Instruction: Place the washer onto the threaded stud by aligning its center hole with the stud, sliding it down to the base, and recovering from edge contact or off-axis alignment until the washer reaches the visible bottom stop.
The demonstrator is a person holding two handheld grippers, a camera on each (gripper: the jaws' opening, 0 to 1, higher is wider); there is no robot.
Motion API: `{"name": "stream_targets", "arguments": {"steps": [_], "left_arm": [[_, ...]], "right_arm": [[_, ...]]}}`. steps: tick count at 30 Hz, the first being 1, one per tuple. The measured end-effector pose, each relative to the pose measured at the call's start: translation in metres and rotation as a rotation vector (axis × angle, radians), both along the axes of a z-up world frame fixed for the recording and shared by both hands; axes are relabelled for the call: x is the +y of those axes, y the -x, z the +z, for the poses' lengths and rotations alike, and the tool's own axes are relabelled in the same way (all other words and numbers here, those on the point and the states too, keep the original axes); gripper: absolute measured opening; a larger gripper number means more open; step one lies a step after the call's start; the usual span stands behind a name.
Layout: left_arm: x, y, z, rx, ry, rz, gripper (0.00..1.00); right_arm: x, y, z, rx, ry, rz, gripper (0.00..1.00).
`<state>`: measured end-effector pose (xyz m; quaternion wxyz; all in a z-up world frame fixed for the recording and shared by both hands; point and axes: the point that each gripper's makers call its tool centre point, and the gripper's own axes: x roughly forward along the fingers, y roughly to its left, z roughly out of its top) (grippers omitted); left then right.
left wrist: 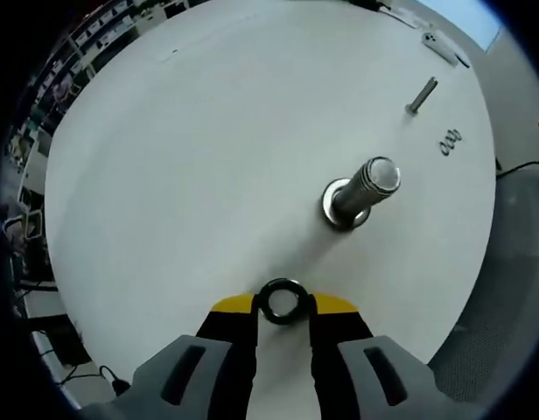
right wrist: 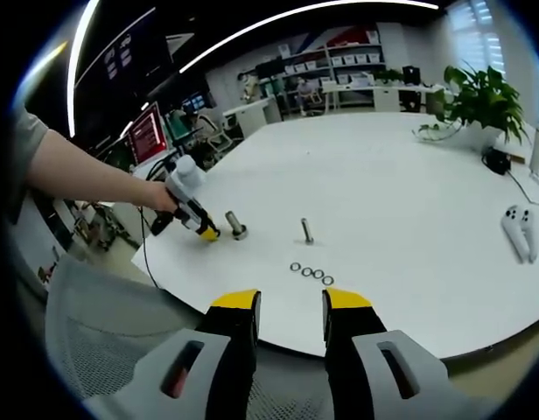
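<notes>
Pinching the washer [left wrist: 281, 300] between its yellow-tipped jaws, the left gripper [left wrist: 282, 308] is hovering over the white table [left wrist: 182, 157], with the washer's hole facing the camera. The threaded stud [left wrist: 366, 188] is standing upright on its flanged base ahead of the jaws and off to the right in the left gripper view, well apart from the washer; its long axis is rising from the table, top tilting toward the lens. Judging by this, the washer is needing a carry forward and right until its hole is sitting over the stud tip, then a straight descent. The left is the nearer one. The right gripper [right wrist: 291, 302] is hanging back off the table edge, jaws spread and holding nothing. Spare washers [right wrist: 311, 272] are lying in a row near a second, thinner stud [right wrist: 307, 231]. A white controller [right wrist: 518, 229] is resting far right
</notes>
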<state>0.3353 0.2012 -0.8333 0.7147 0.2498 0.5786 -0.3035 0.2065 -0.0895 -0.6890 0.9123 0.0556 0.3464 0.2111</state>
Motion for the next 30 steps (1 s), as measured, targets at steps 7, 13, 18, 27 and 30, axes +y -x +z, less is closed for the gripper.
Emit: {"name": "stream_targets", "arguments": {"steps": [7,13,18,27,30], "left_arm": [[-0.006,0.018,-0.001,0.0,0.001,0.007,0.2],[-0.014,0.036,-0.001,0.006,-0.007,0.0,0.2],[-0.014,0.037,0.0,0.001,-0.001,0.0,0.21],[-0.011,0.04,0.0,0.022,-0.01,0.002,0.25],[-0.011,0.042,0.0,0.025,-0.016,-0.009,0.27]], "right_arm": [[0.001,0.0,0.001,-0.003,-0.005,0.004,0.3],[0.002,0.0,0.002,-0.007,-0.011,0.009,0.3],[0.002,0.0,0.002,-0.011,-0.009,0.009,0.31],[0.002,0.0,0.001,-0.01,-0.002,0.012,0.31],[0.002,0.0,0.001,-0.006,0.0,0.016,0.32]]}}
